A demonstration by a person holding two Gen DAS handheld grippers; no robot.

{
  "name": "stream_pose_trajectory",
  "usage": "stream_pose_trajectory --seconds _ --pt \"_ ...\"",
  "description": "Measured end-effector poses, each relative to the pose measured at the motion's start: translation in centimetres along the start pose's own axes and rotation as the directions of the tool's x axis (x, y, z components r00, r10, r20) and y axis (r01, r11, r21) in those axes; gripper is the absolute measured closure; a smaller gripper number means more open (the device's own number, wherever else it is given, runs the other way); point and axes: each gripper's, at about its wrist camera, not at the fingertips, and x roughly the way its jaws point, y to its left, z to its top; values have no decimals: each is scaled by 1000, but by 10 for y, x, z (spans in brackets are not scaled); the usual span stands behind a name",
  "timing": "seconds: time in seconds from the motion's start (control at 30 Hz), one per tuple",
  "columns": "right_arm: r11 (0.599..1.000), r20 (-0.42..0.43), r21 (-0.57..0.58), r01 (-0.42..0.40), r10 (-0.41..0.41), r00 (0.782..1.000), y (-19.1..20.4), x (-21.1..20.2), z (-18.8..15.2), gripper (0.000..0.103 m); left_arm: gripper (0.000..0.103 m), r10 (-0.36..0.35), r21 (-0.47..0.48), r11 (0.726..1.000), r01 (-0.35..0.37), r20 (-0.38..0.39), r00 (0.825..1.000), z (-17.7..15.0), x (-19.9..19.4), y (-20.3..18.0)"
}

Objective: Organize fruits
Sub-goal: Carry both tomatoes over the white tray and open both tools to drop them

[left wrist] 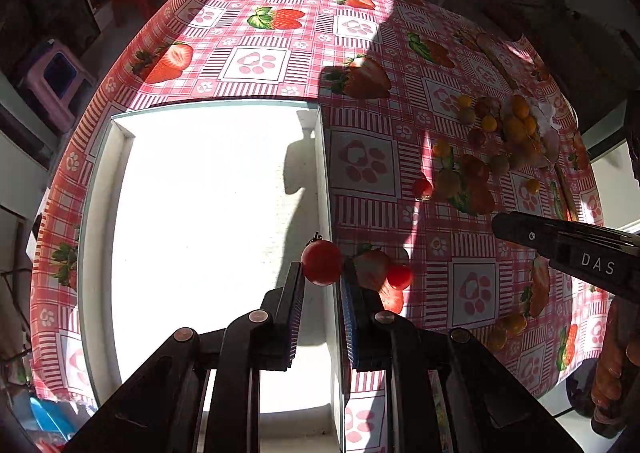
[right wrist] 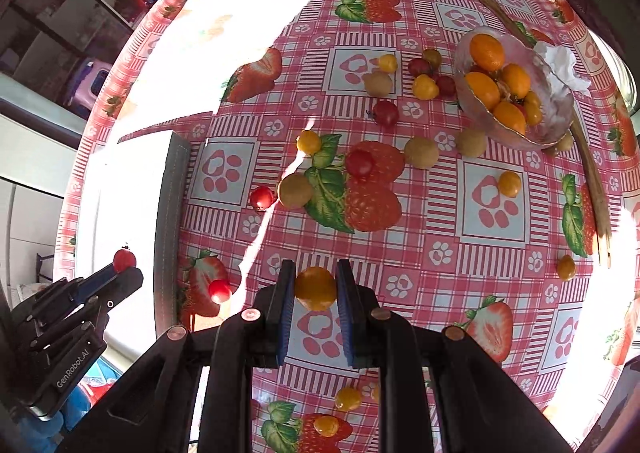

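My left gripper [left wrist: 322, 269] is shut on a red cherry tomato [left wrist: 322, 261] and holds it over the right wall of a white tray [left wrist: 322, 173]; it also shows in the right wrist view [right wrist: 124, 265]. My right gripper [right wrist: 315, 285] is shut on a yellow-orange fruit [right wrist: 315, 288] above the table. A glass bowl [right wrist: 560, 121] with several orange fruits stands at the far right. Red, yellow and tan fruits lie scattered on the strawberry-print cloth, among them a red tomato [right wrist: 219, 291] near the tray.
A wooden stick [right wrist: 592, 173] lies beside the bowl, with crumpled white paper [right wrist: 564, 65] at the bowl's rim. The tray's inside is washed out by sunlight. The round table's edge curves close on the left and right. A purple stool [left wrist: 56, 81] stands on the floor.
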Motion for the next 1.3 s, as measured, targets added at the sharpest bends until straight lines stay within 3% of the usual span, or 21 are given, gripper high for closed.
stream_pose_trajectory --seconds 0.4,0.57,0.73,0.8,0.83,0.87,0.9,0.93,1.03,1.13,1.3 --pt "979 -67 -156 -129 120 990 130 48 21 81 83 119 -68 990 -124 -73 990 -25 24 80" --pt "969 -128 -210 -128 103 986 165 81 20 81 83 139 -68 987 -145 -83 987 -33 30 90" --pt "969 -187 -229 -98 55 981 176 109 15 80 83 167 -43 984 -171 -79 983 -38 34 90" --pt "967 -192 -236 -91 46 980 178 113 15 80 75 190 -28 981 -192 -79 979 -41 34 86" --pt "966 -197 -239 -97 50 979 179 114 15 76 66 202 -23 979 -205 -78 976 -41 34 86" --pt "965 -206 -237 -111 62 977 180 115 15 73 41 209 -24 977 -211 -77 975 -40 35 84" --pt "965 -212 -231 -122 73 975 181 114 16 63 29 219 -28 975 -222 -64 974 -40 33 83" --pt "966 -210 -227 -123 74 975 181 112 17 51 29 228 -29 973 -230 -53 972 -41 31 83" --pt "969 -171 -200 -146 112 979 177 97 20 34 29 236 -19 971 -238 -75 969 -40 31 82" --pt "971 -132 -168 -173 151 980 169 77 23 27 29 233 -2 972 -234 -82 969 -38 27 78" --pt "984 -75 -82 -158 152 986 128 49 29 25 29 226 50 973 -224 -51 973 -28 15 54"
